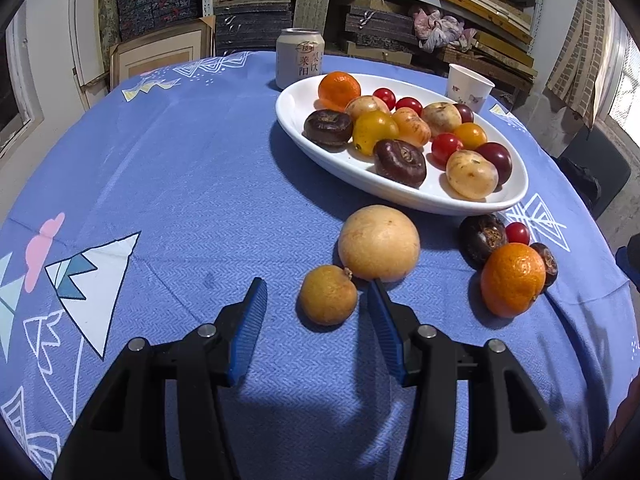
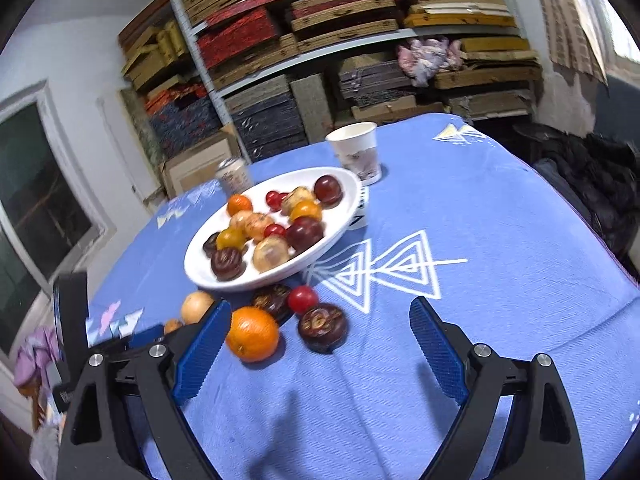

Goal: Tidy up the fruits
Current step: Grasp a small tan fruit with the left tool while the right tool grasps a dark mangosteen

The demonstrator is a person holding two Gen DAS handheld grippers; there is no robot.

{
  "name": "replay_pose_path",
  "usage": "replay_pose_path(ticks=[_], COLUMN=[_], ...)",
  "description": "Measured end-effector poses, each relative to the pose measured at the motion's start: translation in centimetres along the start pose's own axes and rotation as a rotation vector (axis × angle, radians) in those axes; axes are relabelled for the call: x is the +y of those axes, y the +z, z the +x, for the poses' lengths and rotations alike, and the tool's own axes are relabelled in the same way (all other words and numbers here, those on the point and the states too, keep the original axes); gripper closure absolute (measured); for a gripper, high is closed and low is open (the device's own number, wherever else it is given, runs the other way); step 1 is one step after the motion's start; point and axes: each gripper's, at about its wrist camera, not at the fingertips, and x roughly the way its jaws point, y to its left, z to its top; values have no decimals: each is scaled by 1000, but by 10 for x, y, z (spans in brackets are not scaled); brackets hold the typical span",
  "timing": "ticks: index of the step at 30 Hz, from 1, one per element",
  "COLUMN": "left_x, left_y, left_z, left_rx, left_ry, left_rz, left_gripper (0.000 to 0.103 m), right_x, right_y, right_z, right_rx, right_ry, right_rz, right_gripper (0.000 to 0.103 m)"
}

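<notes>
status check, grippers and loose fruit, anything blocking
Left gripper open, empty, over small yellow fruit. Right gripper open, empty, near orange. White plate part filled, six fruits loose on cloth. Nothing blocking.

A white oval plate (image 1: pixel 304 108) sits in the upper right of the left wrist view, heaped with a tangerine, red and yellow cherry tomatoes, tan loquats, dark plums and brown water chestnuts. Below it, loose on the worktop, lie a large pale round fruit (image 1: pixel 379 249) touching a small orange-brown fruit (image 1: pixel 328 295). To the right cluster an orange tangerine (image 1: pixel 513 279), a red cherry tomato (image 1: pixel 517 233) and two dark water chestnuts (image 1: pixel 482 236).
</notes>
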Motion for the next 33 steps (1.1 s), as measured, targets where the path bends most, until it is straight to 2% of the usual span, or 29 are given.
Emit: replay_pose_path(ticks=[2, 4, 5, 10, 12, 15, 19, 24, 26, 33], left_x=[0, 0, 0, -2, -4, -5, -2, -3, -4, -4], left_y=[0, 0, -1, -2, -5, -11, -12, -12, -11, -12], left_z=[0, 0, -1, -2, -4, -9, -9, -8, -8, -8], left_rx=[0, -2, -2, -3, -4, -5, 0, 6, 6, 6], left_ry=[0, -5, -4, -20, -12, 15, 11, 25, 27, 31], left_rz=[-1, 1, 3, 16, 30, 45, 32, 42, 45, 48], left_gripper=[52, 58, 58, 76, 76, 76, 76, 76, 76, 76], right_x=[-8, -15, -19, -30, -27, -11, 14, 23, 27, 35], right_y=[4, 7, 9, 10, 9, 3, -12, -21, -22, -17], right_z=[-1, -2, -2, 0, 2, 14, 32, 47, 56, 82], right_rx=[-6, -14, -16, -24, -24, 24, 88, 143, 179, 245], right_ry=[-7, -15, -17, -35, -59, -111, -159, -192, -173, -113], right_rz=[29, 52, 64, 85, 46, -91, -280, -359, -381, -383], right_gripper=[12, 12, 12, 12, 12, 12, 23, 34, 40, 40])
